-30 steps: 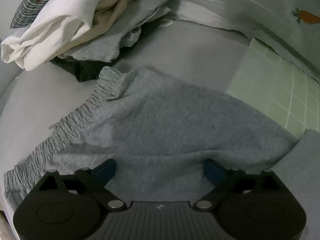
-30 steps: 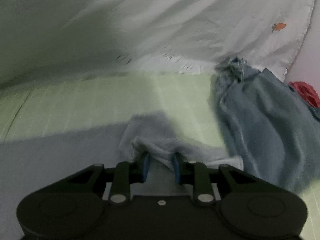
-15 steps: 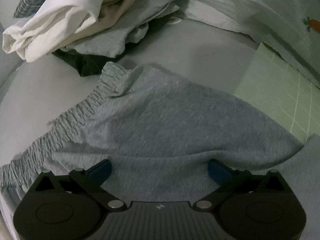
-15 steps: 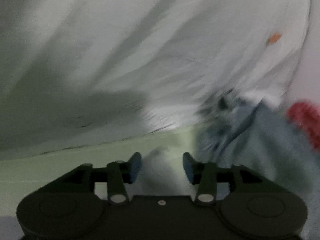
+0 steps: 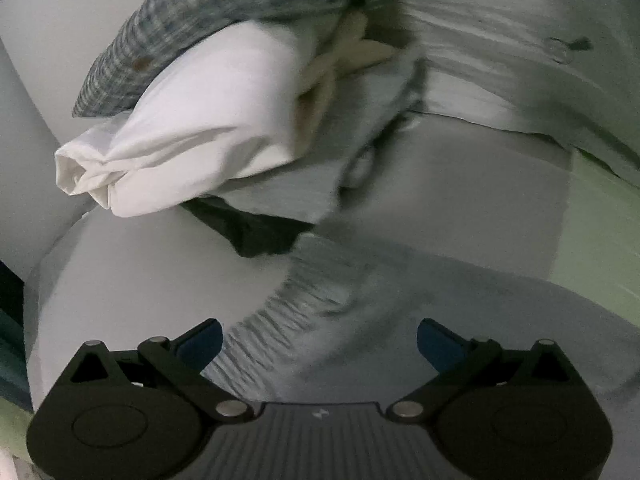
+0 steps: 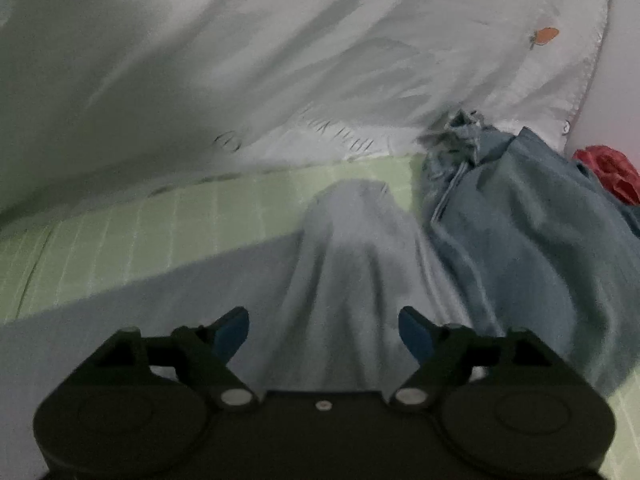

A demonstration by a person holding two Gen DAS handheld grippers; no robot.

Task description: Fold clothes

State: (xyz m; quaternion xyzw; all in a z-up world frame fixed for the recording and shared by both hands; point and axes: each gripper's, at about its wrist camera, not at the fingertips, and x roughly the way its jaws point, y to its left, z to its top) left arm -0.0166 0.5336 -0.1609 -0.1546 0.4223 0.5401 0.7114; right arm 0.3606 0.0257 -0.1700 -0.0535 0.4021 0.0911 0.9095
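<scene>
Grey shorts [image 5: 400,320] under left gripper [image 5: 319,338], spread wide (empty); right gripper [image 6: 324,330] opening, cloth between, unpinched.

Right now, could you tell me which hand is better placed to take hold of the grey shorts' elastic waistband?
Left, probably. The left tool is open with the gathered waistband directly between its jaws. The right tool, jaws opening, faces only the smooth grey shorts fabric; no waistband shows there.

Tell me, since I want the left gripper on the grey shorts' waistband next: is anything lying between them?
Nothing visible. The left gripper hangs open directly over the grey shorts, with the gathered waistband running between its fingers. The pile of clothes lies farther back, off the shorts.
</scene>
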